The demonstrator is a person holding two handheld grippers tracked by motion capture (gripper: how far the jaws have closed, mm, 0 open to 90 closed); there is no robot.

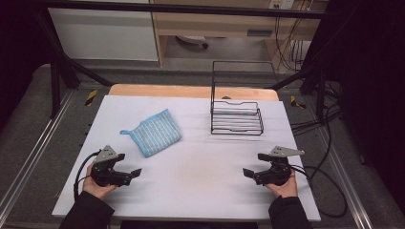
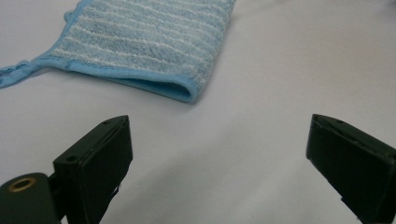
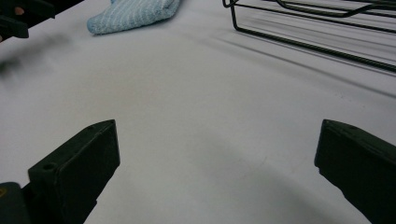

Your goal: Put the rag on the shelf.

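High view: a folded blue striped cloth point(image 1: 154, 132) lies left of centre on the desk point(image 1: 200, 191), bare surface between both hand-held grippers, left point(image 1: 128, 164) and right point(image 1: 255, 164).

Left gripper view: jaws spread, cloth just ahead.

Right gripper view: jaws spread; empty wire rack point(image 3: 317, 28) at the far right.

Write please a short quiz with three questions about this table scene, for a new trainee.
1. True or false: the left gripper is shut on the blue cloth.
2. Which gripper is nearer to the wire rack? A) left B) right
3. Fill in: the jaws of the right gripper are ____.

Key:
1. False; its jaws stand open and apart from the cloth.
2. B.
3. open, with nothing between them.
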